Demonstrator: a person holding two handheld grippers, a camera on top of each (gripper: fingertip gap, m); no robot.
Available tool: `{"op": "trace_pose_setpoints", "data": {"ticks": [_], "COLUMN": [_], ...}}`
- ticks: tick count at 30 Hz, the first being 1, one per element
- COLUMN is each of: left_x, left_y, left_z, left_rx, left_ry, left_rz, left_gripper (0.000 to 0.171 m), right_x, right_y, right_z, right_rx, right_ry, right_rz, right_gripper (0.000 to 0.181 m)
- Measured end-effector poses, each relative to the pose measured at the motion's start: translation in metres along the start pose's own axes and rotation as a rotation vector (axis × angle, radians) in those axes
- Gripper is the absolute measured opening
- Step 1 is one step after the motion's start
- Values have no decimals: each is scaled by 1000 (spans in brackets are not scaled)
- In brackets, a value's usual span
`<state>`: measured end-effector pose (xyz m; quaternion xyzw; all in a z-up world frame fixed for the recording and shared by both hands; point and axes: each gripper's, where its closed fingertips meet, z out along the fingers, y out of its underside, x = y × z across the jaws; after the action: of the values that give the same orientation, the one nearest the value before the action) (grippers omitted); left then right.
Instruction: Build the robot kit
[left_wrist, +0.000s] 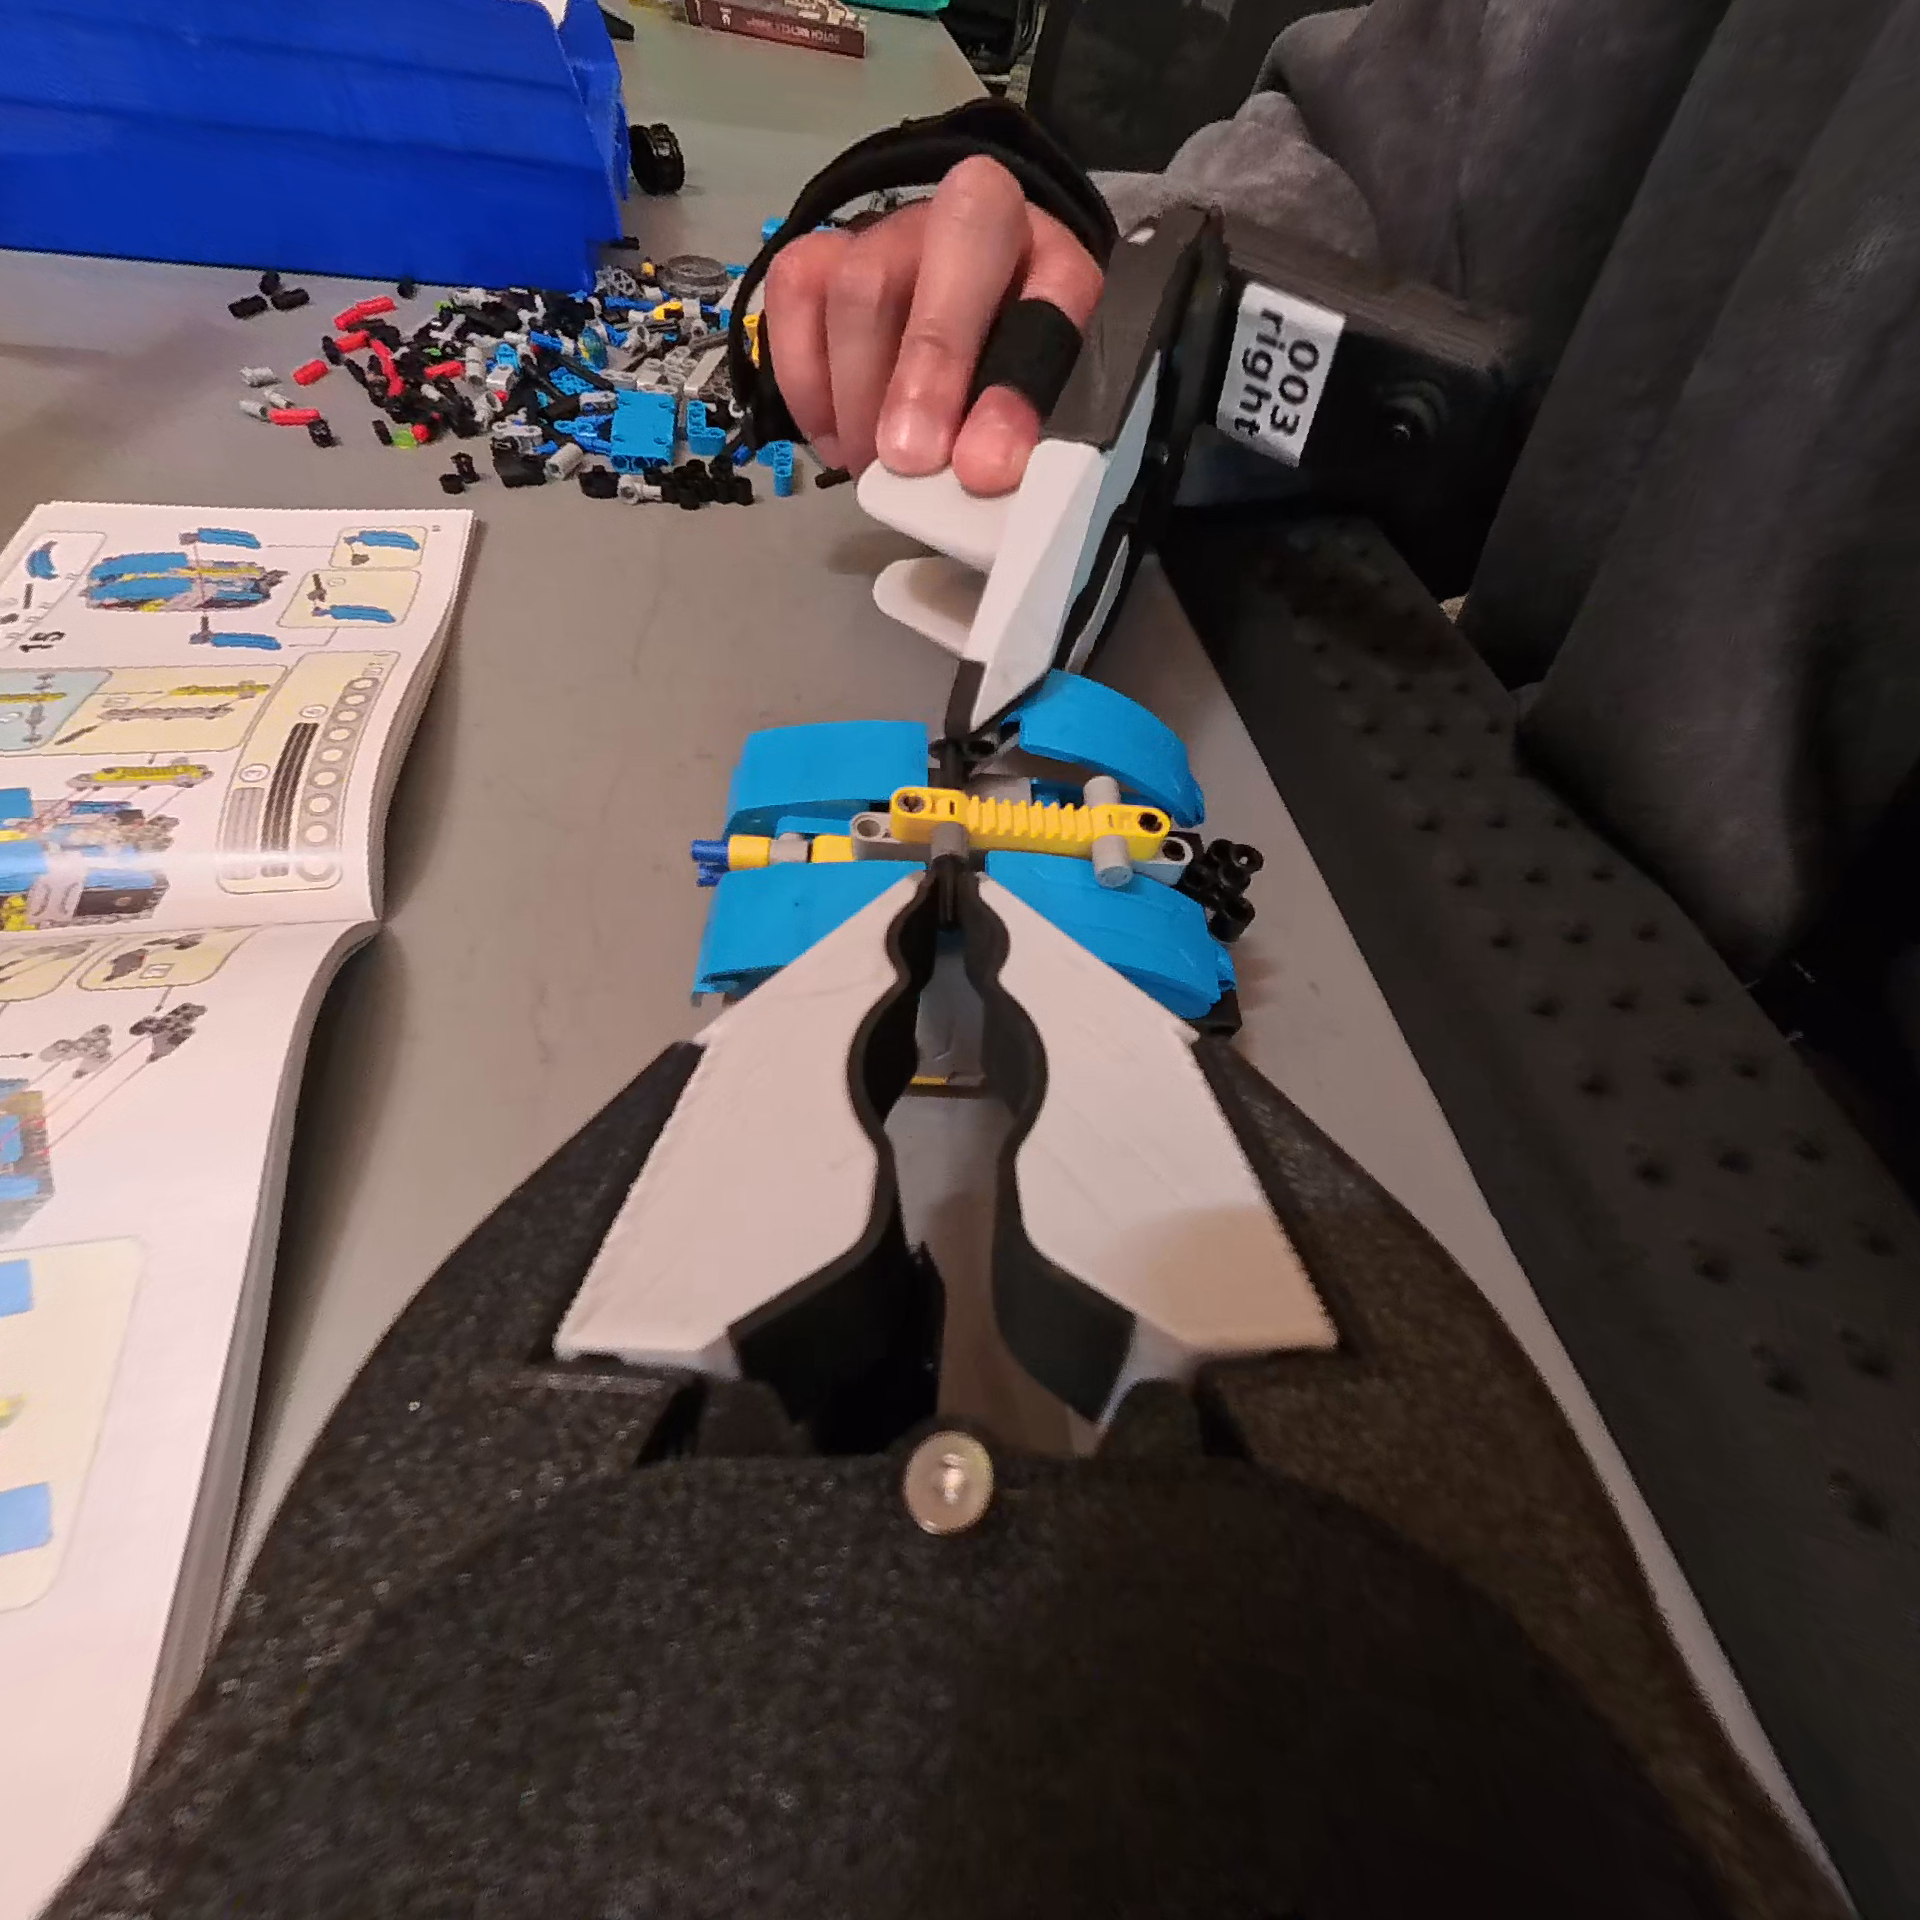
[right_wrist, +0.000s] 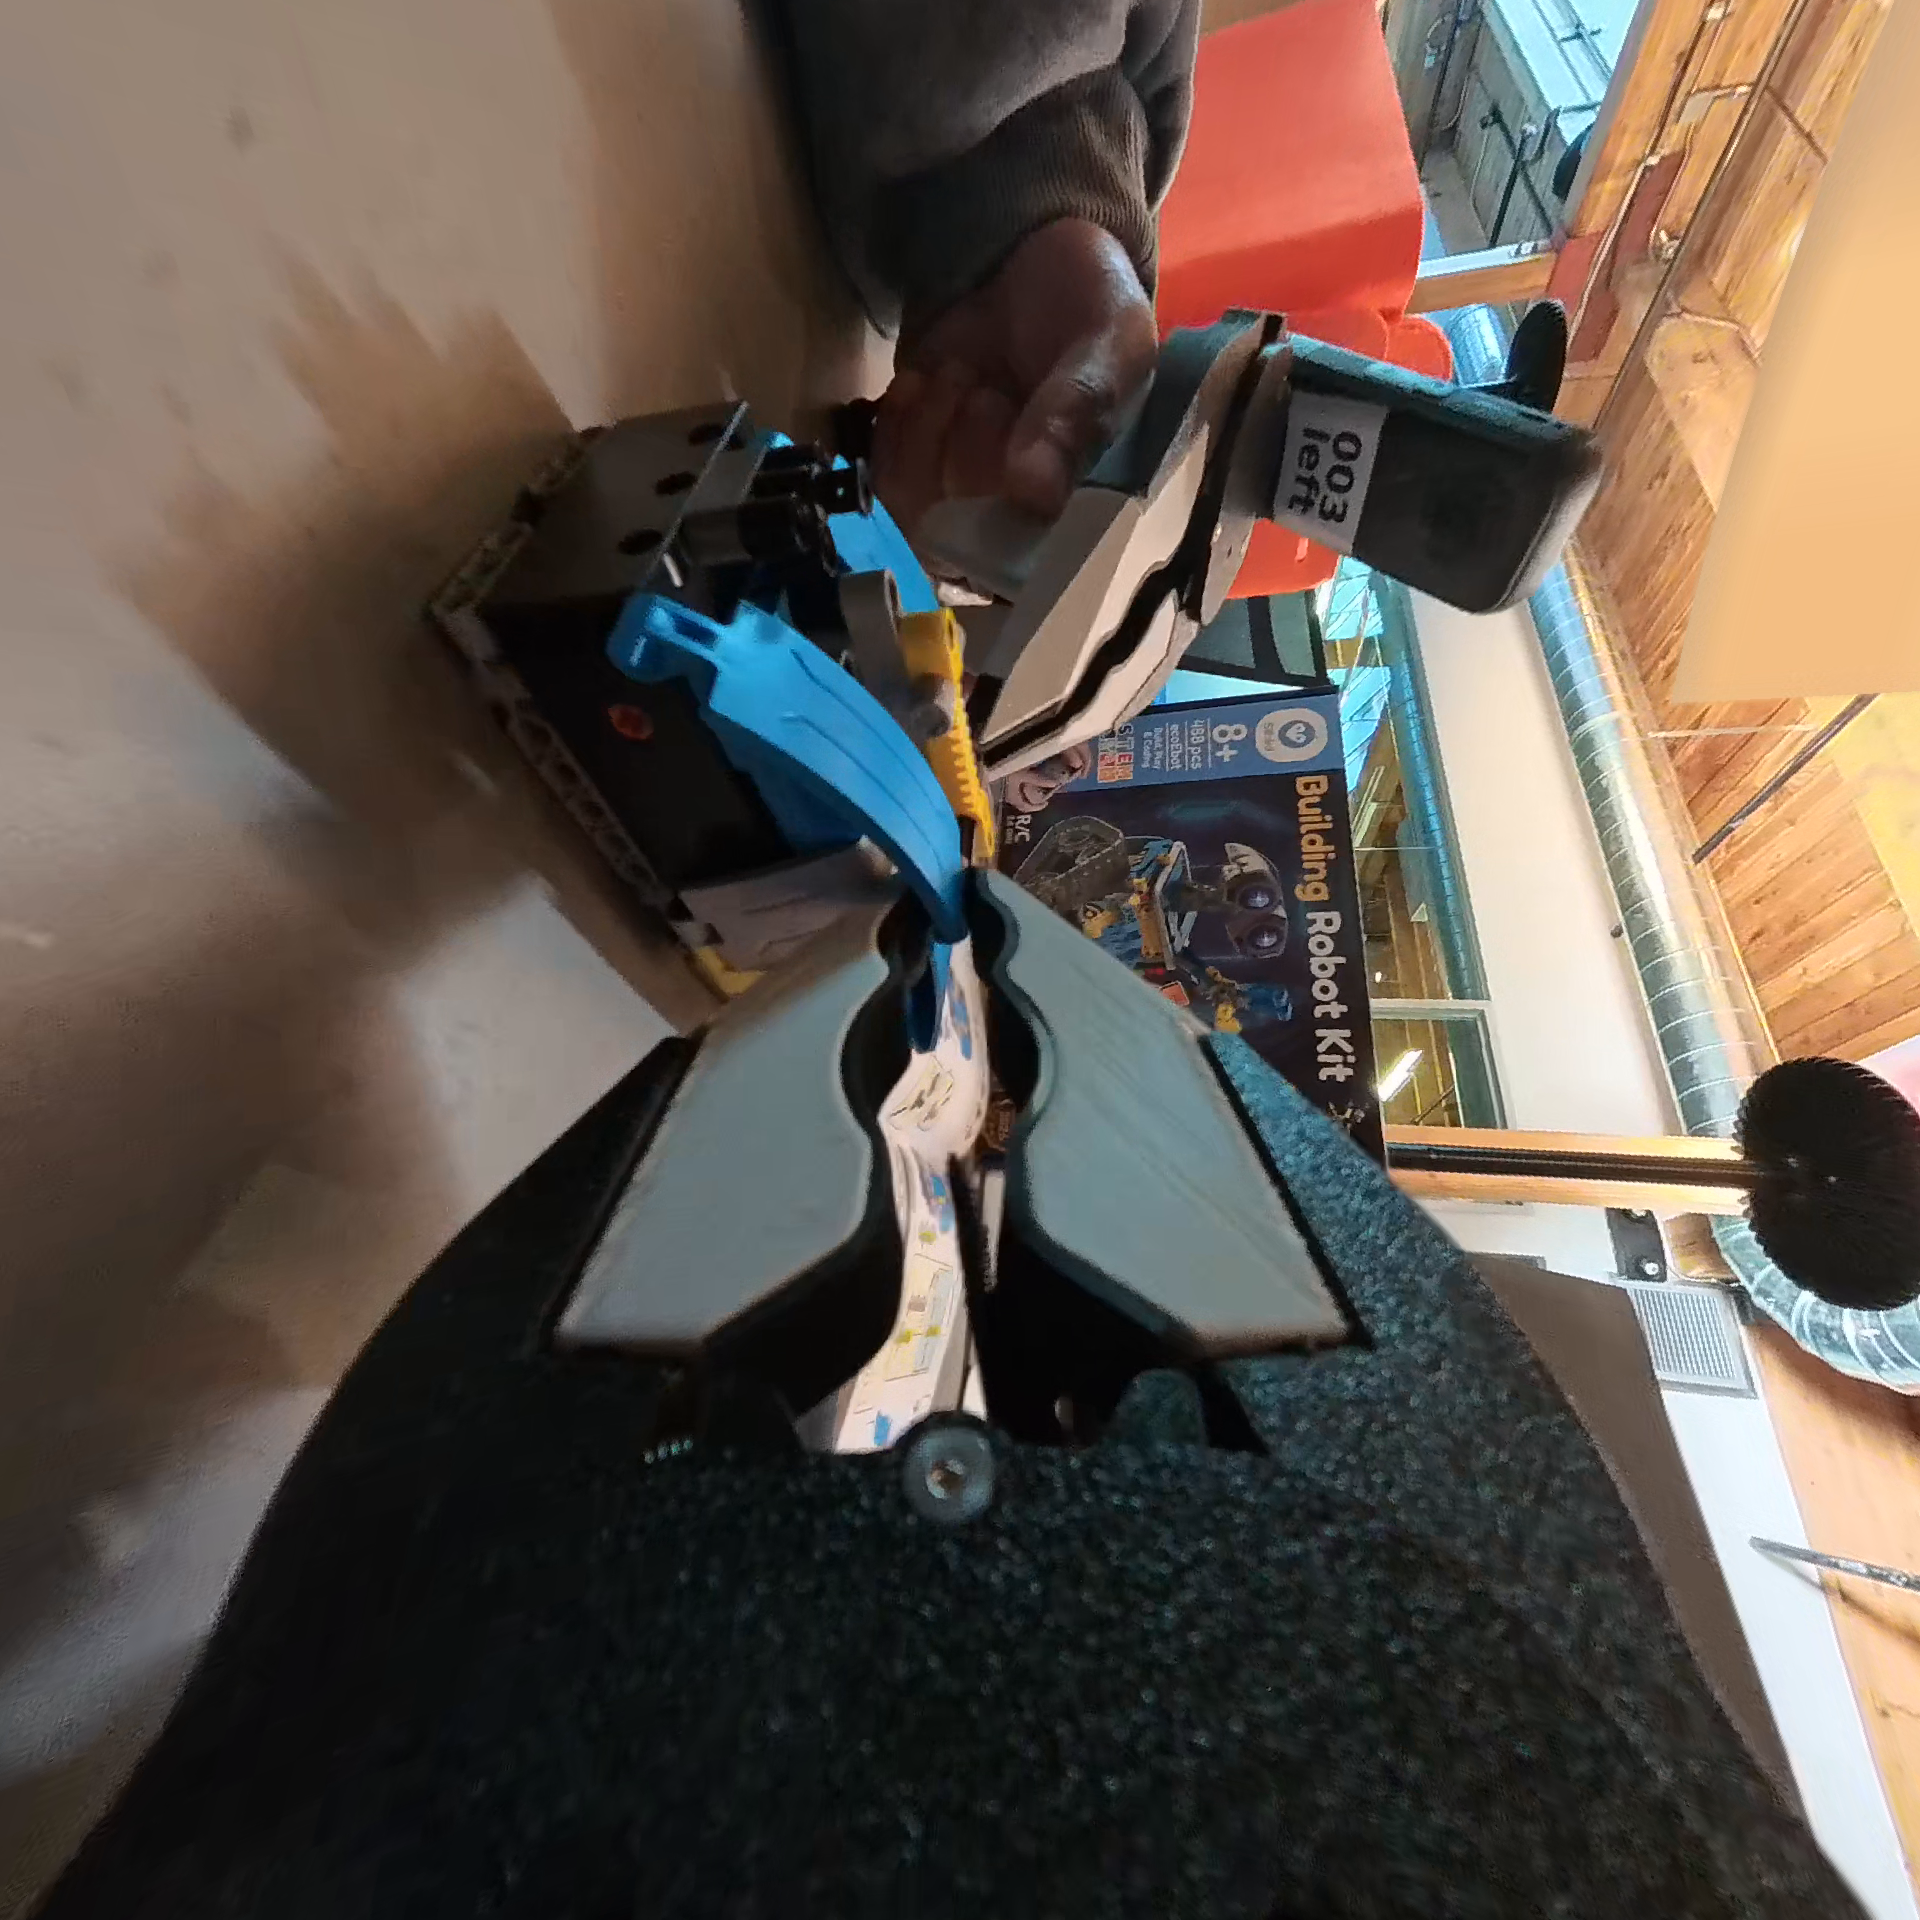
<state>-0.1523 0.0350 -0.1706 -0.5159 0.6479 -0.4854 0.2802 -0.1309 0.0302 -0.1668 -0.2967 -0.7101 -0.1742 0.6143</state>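
Note:
A small brick model (left_wrist: 810, 769) with blue curved panels and a yellow toothed rack (left_wrist: 1029, 821) lies on the grey table (left_wrist: 582, 675). My left gripper (left_wrist: 948, 883) is shut on a thin black axle (left_wrist: 950, 764) that runs through the model's middle. My right gripper (left_wrist: 971, 722) comes in from the far side, tips down at the same axle. In the right wrist view my right gripper (right_wrist: 961, 883) is shut on the edge of a blue curved panel (right_wrist: 821, 727). The left gripper (right_wrist: 1003, 740) is closed beside the rack (right_wrist: 961, 769).
An open instruction booklet (left_wrist: 208, 831) lies to the left. A pile of loose small parts (left_wrist: 540, 384) and blue bins (left_wrist: 291, 135) sit at the back. The table edge runs close on the right, by a dark perforated surface (left_wrist: 1558, 935). A kit box (right_wrist: 1195, 883) stands behind.

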Motion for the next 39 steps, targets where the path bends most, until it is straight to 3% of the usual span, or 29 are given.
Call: {"op": "trace_pose_setpoints", "data": {"ticks": [14, 21, 31, 34, 39], "left_x": [1, 1, 1, 1, 1], "left_y": [0, 0, -1, 0, 0], "left_z": [0, 0, 2, 1, 1], "left_rx": [0, 0, 3, 3, 1], "left_ry": [5, 11, 6, 1, 7], "left_rz": [-1, -17, -19, -9, -12], "left_gripper": [4, 4, 3, 4, 4], "right_x": [1, 1, -1, 0, 1], "right_y": [-3, -3, -4, -4, 2], "right_z": [-1, 0, 0, 0, -5], "right_rx": [11, -29, 20, 23, -54], "right_ry": [10, 33, -23, -17, 38], "right_rz": [-24, -139, -19, 100, 169], "right_gripper": [5, 6, 5, 7, 16]}}
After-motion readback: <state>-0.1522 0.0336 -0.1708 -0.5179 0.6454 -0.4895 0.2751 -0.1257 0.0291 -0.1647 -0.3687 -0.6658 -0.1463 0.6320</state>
